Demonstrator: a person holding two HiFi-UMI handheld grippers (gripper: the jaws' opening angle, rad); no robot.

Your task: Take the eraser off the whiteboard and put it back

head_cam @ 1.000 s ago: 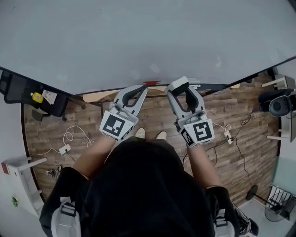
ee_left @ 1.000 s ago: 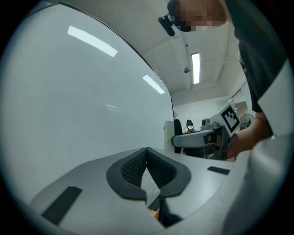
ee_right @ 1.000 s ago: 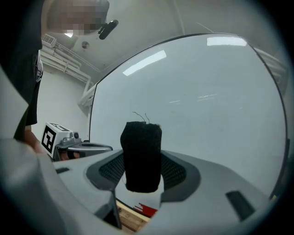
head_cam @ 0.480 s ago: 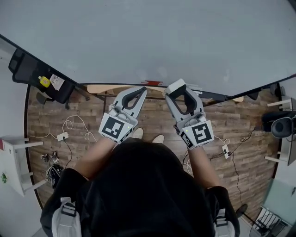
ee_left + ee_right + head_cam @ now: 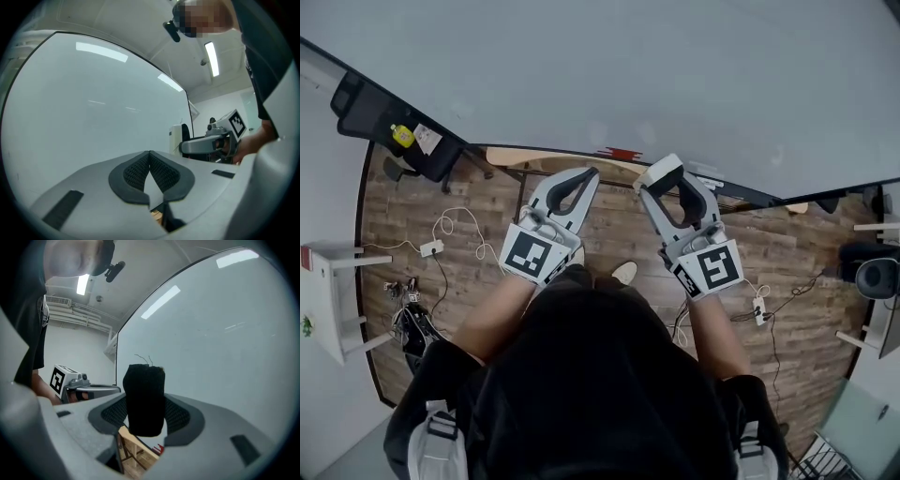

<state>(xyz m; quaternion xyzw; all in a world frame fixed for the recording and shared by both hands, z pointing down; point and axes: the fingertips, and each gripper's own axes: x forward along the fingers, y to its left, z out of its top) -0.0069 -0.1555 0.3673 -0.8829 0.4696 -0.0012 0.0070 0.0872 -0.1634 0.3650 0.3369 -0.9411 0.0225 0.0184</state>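
The whiteboard (image 5: 600, 75) fills the upper part of the head view and stands close ahead in both gripper views. My right gripper (image 5: 670, 183) is shut on the eraser (image 5: 659, 173), which shows as a white block at its tips. In the right gripper view the eraser's (image 5: 145, 399) black felt face stands upright between the pads, near the board (image 5: 225, 333) but apart from it. My left gripper (image 5: 581, 178) is beside it on the left, shut with its pads meeting and nothing between them (image 5: 150, 164).
A wooden ledge (image 5: 544, 157) with a red item (image 5: 621, 153) runs under the board's lower edge. A black chair (image 5: 394, 131) stands at the left, cables and a power strip (image 5: 431, 248) lie on the plank floor, and a white table (image 5: 328, 300) is at far left.
The head view has swung, so the board's lower edge now slopes down to the right. Both grippers stay side by side before the board, the right one still gripping the eraser.
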